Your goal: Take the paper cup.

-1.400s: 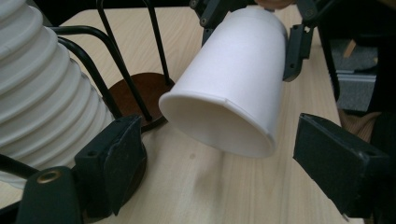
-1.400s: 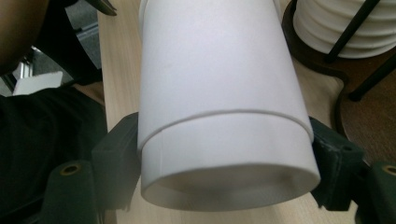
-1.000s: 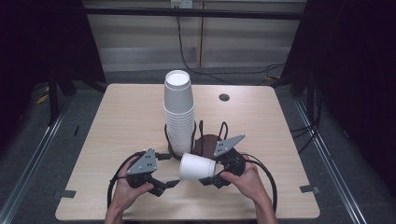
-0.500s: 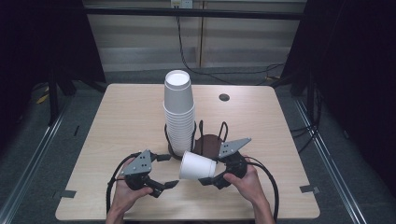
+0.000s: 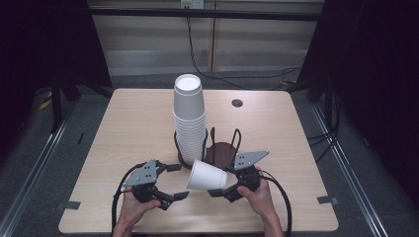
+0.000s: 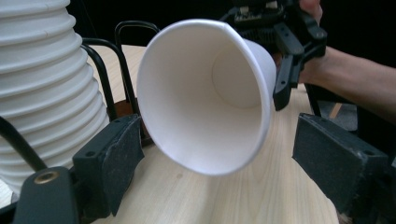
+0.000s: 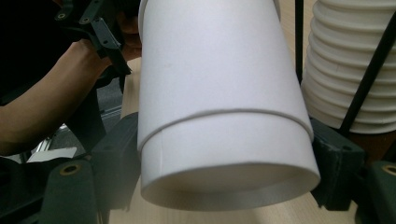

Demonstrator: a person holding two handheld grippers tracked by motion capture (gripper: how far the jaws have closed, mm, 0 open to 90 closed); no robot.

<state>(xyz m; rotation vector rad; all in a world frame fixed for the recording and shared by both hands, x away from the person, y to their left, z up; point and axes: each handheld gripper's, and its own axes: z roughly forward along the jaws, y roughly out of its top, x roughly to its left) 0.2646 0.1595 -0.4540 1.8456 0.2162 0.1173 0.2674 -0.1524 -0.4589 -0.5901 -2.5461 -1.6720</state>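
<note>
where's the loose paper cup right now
The loose paper cup lies sideways in the right gripper, front centre of the high view, just before the cup stack.

White paper cup [image 5: 206, 176]; white cup stack [image 5: 188, 118]; pale wood-grain table [image 5: 133, 123]; black wire rack [image 5: 223, 143]

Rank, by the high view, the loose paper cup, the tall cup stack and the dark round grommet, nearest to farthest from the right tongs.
1. Loose paper cup: held on its side in the right tongs.
2. Tall cup stack: in the wire holder, mid-table.
3. Dark round grommet: near the table's far edge.
</note>
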